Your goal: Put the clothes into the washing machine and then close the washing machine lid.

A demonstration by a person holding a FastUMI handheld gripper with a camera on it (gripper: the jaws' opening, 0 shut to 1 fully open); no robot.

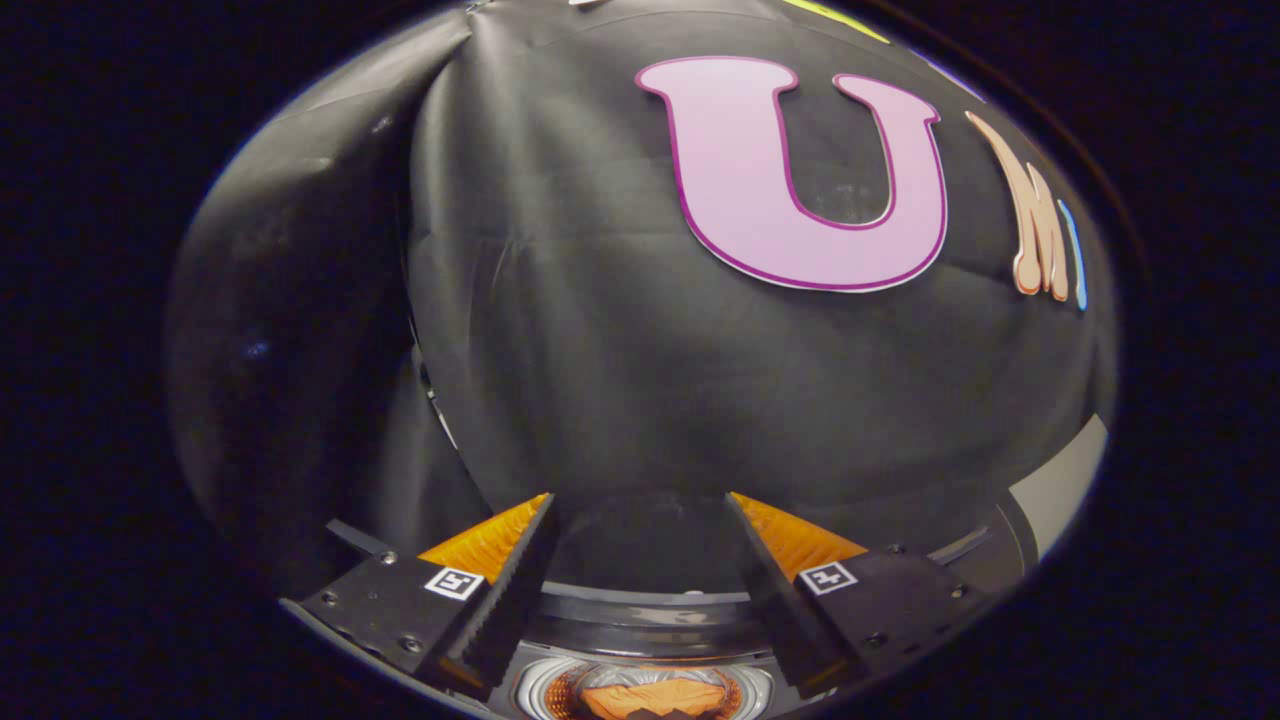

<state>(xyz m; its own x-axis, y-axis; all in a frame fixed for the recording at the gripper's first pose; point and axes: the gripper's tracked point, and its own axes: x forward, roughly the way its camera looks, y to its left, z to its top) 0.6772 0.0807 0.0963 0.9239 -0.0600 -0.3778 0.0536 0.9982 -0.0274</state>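
Jaws spread wide and empty, gripper (640, 500) raised above washing machine (650, 610), orange clothes (655, 697) inside drum below

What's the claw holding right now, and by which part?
Nothing. The claw is open with an empty gap between its fingers, pointed at the booth wall. Orange clothes lie below in the washing machine drum.

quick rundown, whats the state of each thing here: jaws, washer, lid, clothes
gripper: jaws open, nothing between them, pointing at the booth wall
washing machine: open at the top, its drum showing below the fingers
lid: cannot tell where it stands, but the drum is not covered
orange clothes: lying inside the drum, low between the fingers
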